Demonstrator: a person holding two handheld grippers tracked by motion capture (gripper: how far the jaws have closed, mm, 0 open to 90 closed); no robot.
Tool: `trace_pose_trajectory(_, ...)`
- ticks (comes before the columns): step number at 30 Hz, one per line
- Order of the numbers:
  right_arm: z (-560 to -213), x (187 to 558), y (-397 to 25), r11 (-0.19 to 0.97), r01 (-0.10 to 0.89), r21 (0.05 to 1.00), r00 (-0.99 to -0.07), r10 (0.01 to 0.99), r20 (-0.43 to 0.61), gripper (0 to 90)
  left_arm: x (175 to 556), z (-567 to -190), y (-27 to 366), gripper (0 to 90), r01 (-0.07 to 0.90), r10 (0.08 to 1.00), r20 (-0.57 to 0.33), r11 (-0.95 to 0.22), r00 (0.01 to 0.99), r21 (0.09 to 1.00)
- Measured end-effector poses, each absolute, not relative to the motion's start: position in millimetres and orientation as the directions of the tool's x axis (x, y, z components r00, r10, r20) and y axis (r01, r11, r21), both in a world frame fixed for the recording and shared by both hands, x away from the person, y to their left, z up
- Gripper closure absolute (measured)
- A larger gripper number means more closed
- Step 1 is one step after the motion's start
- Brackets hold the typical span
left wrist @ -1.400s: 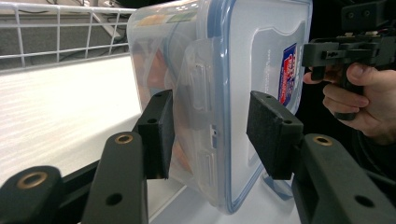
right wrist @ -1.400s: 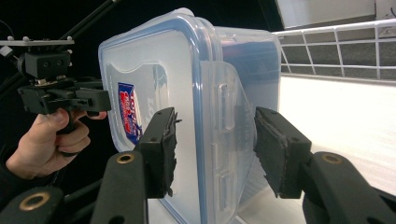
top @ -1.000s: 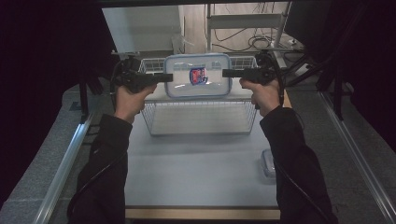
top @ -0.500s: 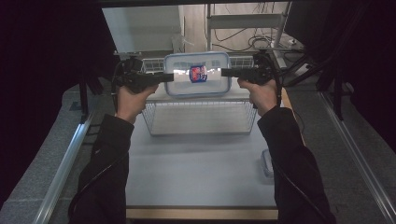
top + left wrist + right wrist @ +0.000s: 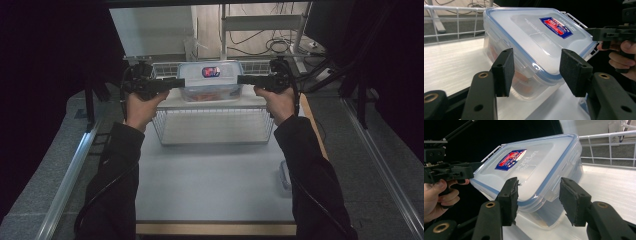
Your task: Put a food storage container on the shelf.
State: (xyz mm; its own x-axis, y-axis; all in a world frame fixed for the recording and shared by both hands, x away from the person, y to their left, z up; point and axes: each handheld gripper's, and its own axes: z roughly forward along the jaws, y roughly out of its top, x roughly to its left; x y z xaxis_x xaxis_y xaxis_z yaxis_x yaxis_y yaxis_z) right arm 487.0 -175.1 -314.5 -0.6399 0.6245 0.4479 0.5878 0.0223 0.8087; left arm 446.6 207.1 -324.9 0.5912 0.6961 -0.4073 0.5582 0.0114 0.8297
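A clear plastic food box (image 5: 210, 80) with a blue-edged lid and a red and blue label (image 5: 211, 71) sits at the far end of a white wire basket (image 5: 215, 127). Something orange shows through its wall. My left gripper (image 5: 180, 82) is at the box's left end and my right gripper (image 5: 241, 79) at its right end. In the left gripper view the jaws of the left gripper (image 5: 537, 72) stand wide apart around a corner of the box (image 5: 536, 42). The right gripper (image 5: 539, 197) is likewise open around the opposite end of the box (image 5: 534, 167).
The basket stands at the back of a pale table (image 5: 215, 185). A small clear item (image 5: 284, 175) lies at the table's right edge. Dark curtains flank both sides, and metal rails run along the table. Cables and a rack lie beyond the basket.
The box has moved away from me and down to the far end of the basket. Both grippers moved forward with it.
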Motion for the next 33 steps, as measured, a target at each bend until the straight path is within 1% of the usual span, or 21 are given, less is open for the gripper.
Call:
trace_pose_trajectory(1, -313.9, 485.6, -175.3, 0.027, 0.58, 0.814, -0.645, 0.625, 0.439, 49.6, 443.4, -322.0, 205.6, 42.0, 0.537, 0.715, -0.37, -0.008, 0.593, 0.843)
trace_pose_trajectory(2, -313.4, 484.7, -175.2, 0.025, 0.576, 0.817, -0.646, 0.626, 0.437, 49.6, 439.9, -320.0, 205.6, 41.2, 0.518, 0.721, -0.349, -0.015, 0.598, 0.855)
trace_pose_trajectory(4, -312.7, 482.8, -175.6, 0.033, 0.563, 0.826, -0.653, 0.63, 0.42, 49.5, 437.3, -318.9, 206.2, 41.2, 0.507, 0.722, -0.339, -0.02, 0.604, 0.862)
trace_pose_trajectory(5, -311.4, 478.4, -177.5, 0.049, 0.542, 0.839, -0.664, 0.637, 0.392, 49.7, 427.1, -316.3, 208.5, 43.1, 0.475, 0.722, -0.31, -0.03, 0.619, 0.879)
trace_pose_trajectory(7, -310.9, 476.2, -178.5, 0.057, 0.535, 0.843, -0.669, 0.639, 0.381, 50.3, 421.2, -316.1, 209.4, 48.4, 0.461, 0.72, -0.296, -0.038, 0.628, 0.886)
trace_pose_trajectory(8, -310.4, 472.9, -180.0, 0.071, 0.521, 0.851, -0.676, 0.643, 0.361, 51.6, 413.5, -317.2, 210.2, 48.4, 0.444, 0.721, -0.273, -0.052, 0.636, 0.895)
trace_pose_trajectory(9, -309.3, 462.9, -183.9, 0.09, 0.477, 0.874, -0.692, 0.652, 0.31, 56.8, 403.2, -321.0, 210.7, 56.6, 0.427, 0.723, -0.251, -0.067, 0.644, 0.902)
trace_pose_trajectory(10, -309.1, 459.1, -185.2, 0.096, 0.466, 0.88, -0.694, 0.656, 0.297, 61.2, 403.2, -321.0, 210.7, 61.1, 0.427, 0.723, -0.251, -0.067, 0.644, 0.902)
trace_pose_trajectory(11, -309.4, 452.6, -186.8, 0.105, 0.445, 0.889, -0.702, 0.658, 0.273, 66.7, 393.5, -327.8, 209.5, 67.7, 0.413, 0.729, -0.224, -0.088, 0.646, 0.906)
trace_pose_trajectory(12, -310.3, 448.9, -187.3, 0.116, 0.429, 0.896, -0.707, 0.66, 0.253, 71.6, 393.5, -327.8, 209.5, 72.9, 0.413, 0.729, -0.224, -0.088, 0.646, 0.906)
trace_pose_trajectory(13, -312.0, 444.1, -187.3, 0.132, 0.411, 0.902, -0.713, 0.662, 0.229, 77.4, 388.9, -336.0, 206.1, 78.2, 0.42, 0.725, -0.211, -0.118, 0.656, 0.9)
trace_pose_trajectory(15, -317.9, 437.4, -184.8, 0.166, 0.389, 0.906, -0.731, 0.654, 0.195, 83.7, 389.4, -342.7, 200.9, 82.5, 0.426, 0.735, -0.186, -0.152, 0.652, 0.892)
trace_pose_trajectory(16, -321.6, 436.3, -182.1, 0.185, 0.384, 0.905, -0.741, 0.647, 0.182, 85.1, 391.6, -345.0, 198.7, 83.7, 0.428, 0.74, -0.179, -0.16, 0.649, 0.889)
trace_pose_trajectory(18, -324.8, 435.9, -178.8, 0.2, 0.387, 0.9, -0.744, 0.645, 0.176, 86.2, 394.5, -346.8, 196.7, 84.1, 0.435, 0.741, -0.185, -0.159, 0.646, 0.886)
trace_pose_trajectory(19, -331.2, 438.0, -170.4, 0.219, 0.39, 0.895, -0.75, 0.639, 0.17, 87.1, 400.5, -348.7, 192.6, 84.1, 0.44, 0.753, -0.179, -0.16, 0.633, 0.884)
trace_pose_trajectory(24, -337.5, 443.1, -155.1, 0.253, 0.39, 0.885, -0.754, 0.64, 0.148, 87.2, 411.1, -350.7, 188.1, 83.6, 0.449, 0.769, -0.182, -0.149, 0.613, 0.881)
trace_pose_trajectory(33, -338.9, 452.8, -151.8, 0.235, 0.409, 0.882, -0.727, 0.669, 0.159, 87.7, 417.6, -352.8, 185.9, 82.5, 0.458, 0.773, -0.185, -0.15, 0.607, 0.876)
